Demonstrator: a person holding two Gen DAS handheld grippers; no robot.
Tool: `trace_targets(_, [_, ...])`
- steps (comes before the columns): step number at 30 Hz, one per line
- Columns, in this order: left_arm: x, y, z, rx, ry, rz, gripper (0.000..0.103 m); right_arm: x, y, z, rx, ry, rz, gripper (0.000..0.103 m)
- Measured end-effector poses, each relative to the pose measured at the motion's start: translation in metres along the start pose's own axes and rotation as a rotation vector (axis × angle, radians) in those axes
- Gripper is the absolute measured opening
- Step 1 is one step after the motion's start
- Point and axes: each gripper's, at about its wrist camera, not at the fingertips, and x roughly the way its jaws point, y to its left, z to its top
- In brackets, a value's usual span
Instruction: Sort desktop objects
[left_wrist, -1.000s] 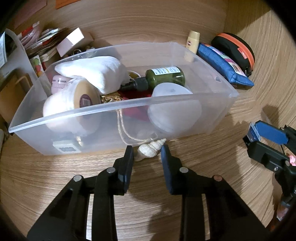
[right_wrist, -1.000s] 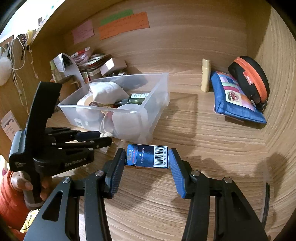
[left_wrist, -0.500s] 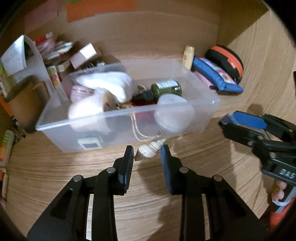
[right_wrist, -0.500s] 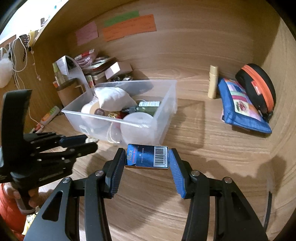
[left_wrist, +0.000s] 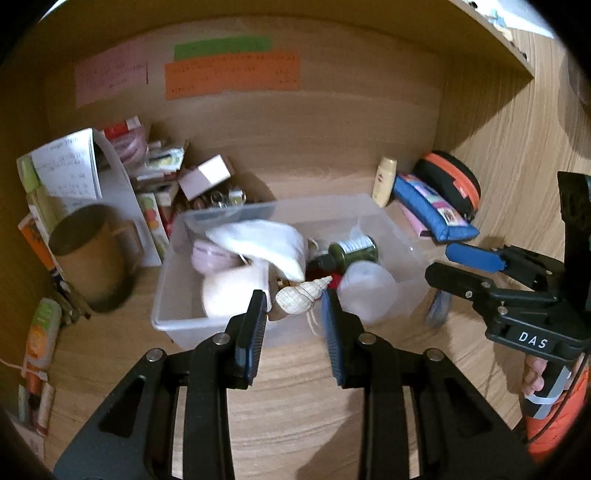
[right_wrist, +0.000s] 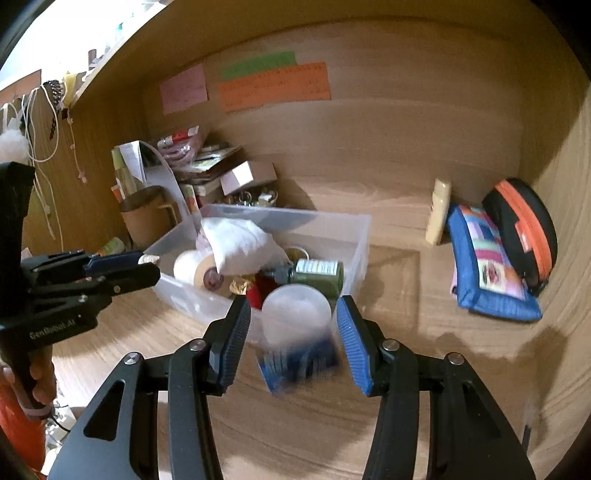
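My left gripper (left_wrist: 293, 301) is shut on a pale spiral seashell (left_wrist: 301, 295) and holds it up over the front wall of the clear plastic bin (left_wrist: 173, 325). The bin holds a white cloth (left_wrist: 262, 242), a green bottle (left_wrist: 351, 253), a round white lid (left_wrist: 367, 290) and other items. My right gripper (right_wrist: 293, 319) is open; a blurred blue box (right_wrist: 299, 363) falls or lies on the desk just below its fingers, by the bin's corner (right_wrist: 364, 221). The left gripper (right_wrist: 122, 267) with the shell shows in the right wrist view.
A brown mug (left_wrist: 90, 254), papers and small boxes (left_wrist: 207, 175) crowd the back left. A cream tube (left_wrist: 384, 181), a blue pouch (left_wrist: 432, 208) and a black-orange case (left_wrist: 452, 184) lie at the back right. Coloured notes (left_wrist: 231, 72) hang on the back wall.
My left gripper has lifted the shell from the desk to above the bin's rim. My right gripper has opened and let go of the blue box, which now drops blurred below it.
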Motion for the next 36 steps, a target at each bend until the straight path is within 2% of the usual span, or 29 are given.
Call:
trace_targets(6, [0.011,0.004,0.011,0.003,0.005,-0.02,0.03,0.011,0.0,0.012,-0.006,0.004,-0.026,0.045])
trace_targets(8, [0.013,0.004,0.01,0.002,0.006,-0.033,0.03,0.009,-0.003,0.008,0.001,0.015,-0.007,0.045])
trace_targets(10, [0.014,0.002,0.008,0.011,0.006,-0.043,0.03,0.005,-0.004,-0.002,-0.016,0.024,-0.028,0.045])
trace_targets(12, [0.016,0.001,0.007,0.02,0.009,-0.048,0.03,0.005,-0.007,-0.015,-0.031,0.061,-0.058,0.045])
trace_targets(17, [0.019,0.0,0.007,0.007,0.011,-0.068,0.03,0.03,-0.015,-0.047,-0.024,0.227,-0.037,0.045])
trace_targets(21, [0.019,-0.003,0.005,0.005,0.014,-0.078,0.03,0.047,-0.009,-0.059,-0.069,0.29,-0.04,0.045])
trace_targets(30, [0.018,-0.001,0.002,-0.001,0.02,-0.083,0.03,0.048,-0.005,-0.059,-0.092,0.285,-0.035,0.046])
trace_targets(36, [0.015,-0.002,-0.001,-0.001,0.02,-0.092,0.03,0.046,0.001,-0.06,-0.137,0.298,0.01,0.047])
